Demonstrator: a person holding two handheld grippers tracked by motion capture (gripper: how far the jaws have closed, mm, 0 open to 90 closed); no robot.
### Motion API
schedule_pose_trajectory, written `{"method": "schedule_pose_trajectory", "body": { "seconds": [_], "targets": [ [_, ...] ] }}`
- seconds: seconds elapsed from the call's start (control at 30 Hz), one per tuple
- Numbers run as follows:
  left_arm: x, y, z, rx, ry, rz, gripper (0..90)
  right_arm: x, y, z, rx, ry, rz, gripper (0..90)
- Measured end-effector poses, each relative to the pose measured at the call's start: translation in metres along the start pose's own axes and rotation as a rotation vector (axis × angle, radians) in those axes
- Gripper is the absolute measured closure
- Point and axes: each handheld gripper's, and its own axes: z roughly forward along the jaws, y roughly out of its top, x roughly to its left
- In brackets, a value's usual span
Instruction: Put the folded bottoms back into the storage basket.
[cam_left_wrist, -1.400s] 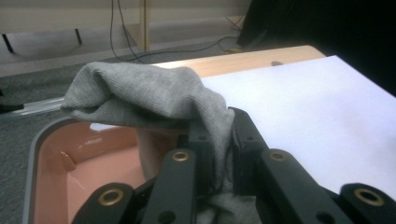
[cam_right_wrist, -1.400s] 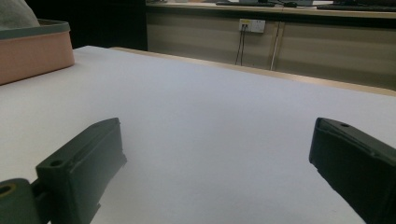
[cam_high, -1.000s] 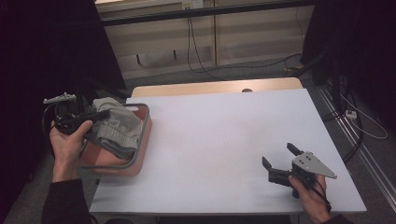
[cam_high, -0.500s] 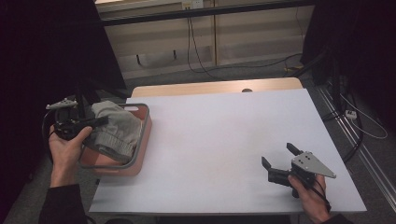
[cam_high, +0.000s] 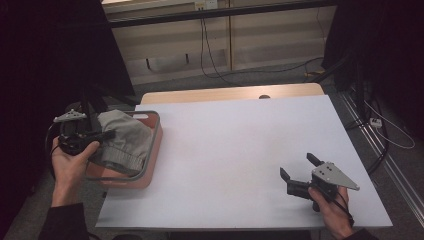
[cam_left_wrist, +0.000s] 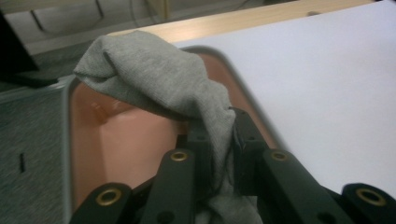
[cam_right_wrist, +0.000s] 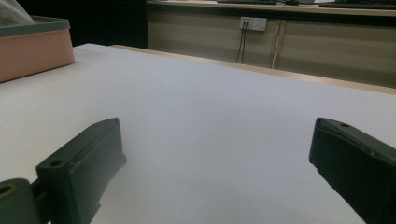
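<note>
Left gripper view: cloth (cam_left_wrist: 187, 88) btwn jaws.

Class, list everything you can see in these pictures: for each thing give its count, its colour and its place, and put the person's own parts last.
Table: one, white top with a wooden far edge, centre of the high view.
Bin: one, pinkish with a grey rim, at the table's left edge.
Cloth: one, grey, partly lifted out of the bin, pinched in the left tool.
Cables: several, dark, along the floor and wall beyond the table.
Wall socket: one, white, on the far wall.
Left tool: one, black, above the bin, jaws shut on the cloth.
Right tool: one, black, jaws open, low over the table's near right.
Hands: two, left hand, right hand.
</note>
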Motion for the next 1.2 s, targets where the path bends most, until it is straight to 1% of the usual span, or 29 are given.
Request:
{"method": "schedule_pose_trajectory", "body": {
  "seconds": [0.07, 0.1, 0.17, 0.2, 0.3, 0.53, 0.73, 0.83, 0.97, 1.2],
  "targets": [
    [0.006, -0.002, 0.000, 0.018, 0.025, -0.003, 80.5, 0.000, 0.000, 0.000, 0.000, 0.000, 0.001, 2.9],
    [0.008, -0.004, 0.000, 0.014, 0.039, -0.012, 80.4, 0.000, 0.000, 0.000, 0.000, 0.001, 0.000, 2.9],
    [0.013, -0.006, 0.000, 0.022, 0.047, -0.019, 80.3, 0.000, 0.000, 0.000, 0.000, -0.001, 0.000, 2.9],
    [0.014, -0.007, 0.001, 0.021, 0.063, -0.025, 80.2, 0.000, 0.000, 0.000, 0.000, -0.001, 0.000, 2.9],
    [0.020, -0.009, 0.003, 0.042, 0.080, -0.029, 80.2, 0.000, 0.000, 0.001, 0.000, -0.001, 0.002, 2.9],
    [0.028, -0.016, 0.010, 0.072, 0.128, -0.036, 80.0, 0.000, 0.000, 0.001, -0.001, -0.001, 0.002, 2.9],
    [0.032, -0.019, 0.020, 0.099, 0.132, -0.036, 80.1, 0.000, 0.000, 0.001, 0.001, -0.002, 0.001, 2.9],
    [0.032, -0.019, 0.025, 0.096, 0.126, -0.041, 80.1, 0.000, 0.000, 0.001, 0.001, 0.000, -0.002, 2.9],
    [0.031, -0.018, 0.032, 0.100, 0.121, -0.034, 80.1, 0.000, 0.000, 0.001, 0.000, -0.001, 0.001, 2.9],
    [0.028, -0.013, 0.041, 0.092, 0.103, -0.037, 80.1, 0.000, 0.000, 0.001, -0.002, 0.001, 0.000, 2.9]
  ]
}}
